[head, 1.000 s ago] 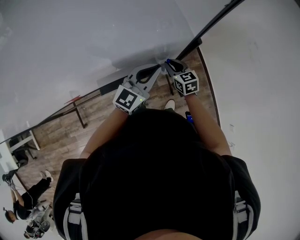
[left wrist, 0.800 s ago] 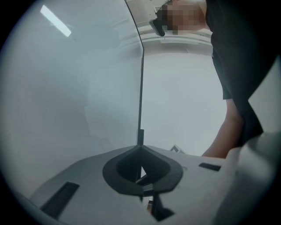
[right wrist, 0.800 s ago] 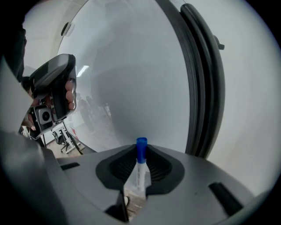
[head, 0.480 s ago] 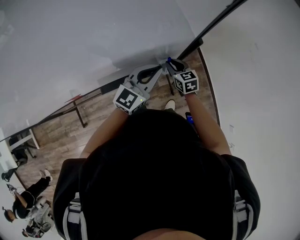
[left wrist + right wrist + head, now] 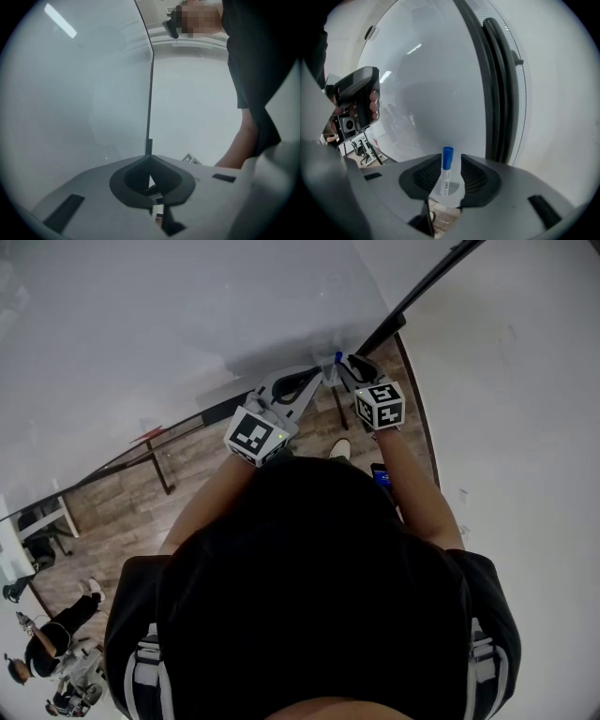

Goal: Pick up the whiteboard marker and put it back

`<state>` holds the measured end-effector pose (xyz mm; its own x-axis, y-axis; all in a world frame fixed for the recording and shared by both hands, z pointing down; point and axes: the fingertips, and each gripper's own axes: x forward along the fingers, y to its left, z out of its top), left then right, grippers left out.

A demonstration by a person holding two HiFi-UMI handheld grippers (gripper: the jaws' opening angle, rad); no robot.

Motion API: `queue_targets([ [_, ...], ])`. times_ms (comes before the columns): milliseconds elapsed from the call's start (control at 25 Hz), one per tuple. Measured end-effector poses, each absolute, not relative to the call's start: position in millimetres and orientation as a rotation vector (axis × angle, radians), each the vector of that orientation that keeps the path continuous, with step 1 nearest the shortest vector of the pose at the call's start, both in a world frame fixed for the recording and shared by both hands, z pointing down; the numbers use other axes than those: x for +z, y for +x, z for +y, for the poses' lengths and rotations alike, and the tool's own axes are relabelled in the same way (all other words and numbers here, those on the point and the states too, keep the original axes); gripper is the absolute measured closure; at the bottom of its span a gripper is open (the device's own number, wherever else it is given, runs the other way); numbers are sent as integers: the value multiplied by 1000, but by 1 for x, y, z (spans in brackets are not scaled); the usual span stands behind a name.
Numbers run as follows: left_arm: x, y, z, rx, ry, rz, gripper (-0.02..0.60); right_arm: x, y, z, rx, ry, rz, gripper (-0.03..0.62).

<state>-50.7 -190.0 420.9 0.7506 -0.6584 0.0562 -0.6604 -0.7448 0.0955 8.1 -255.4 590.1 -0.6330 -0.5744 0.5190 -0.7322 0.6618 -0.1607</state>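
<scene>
Down by the whiteboard point(image 5: 169, 324) corner, from overhead, the marker point(image 5: 337, 358) stands at the right gripper's point(image 5: 343, 369) tips. On the left gripper point(image 5: 150, 178), fingers pressed together, empty. Right gripper view: fingers opening, marker upright between them, clear of both; I'd draw straight back without nudging.

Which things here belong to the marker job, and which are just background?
Job: whiteboard marker, standing between the right gripper's opening jaws; whiteboard.
Background: left gripper, shut and empty; another person at lower left; wooden floor.
</scene>
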Motion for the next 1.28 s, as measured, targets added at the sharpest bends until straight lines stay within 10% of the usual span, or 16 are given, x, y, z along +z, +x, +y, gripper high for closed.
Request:
queue_targets([
  [1280, 395, -37, -174, 0, 2878, -1046, 578, 385, 12, -189, 172, 1002, -2890, 484],
])
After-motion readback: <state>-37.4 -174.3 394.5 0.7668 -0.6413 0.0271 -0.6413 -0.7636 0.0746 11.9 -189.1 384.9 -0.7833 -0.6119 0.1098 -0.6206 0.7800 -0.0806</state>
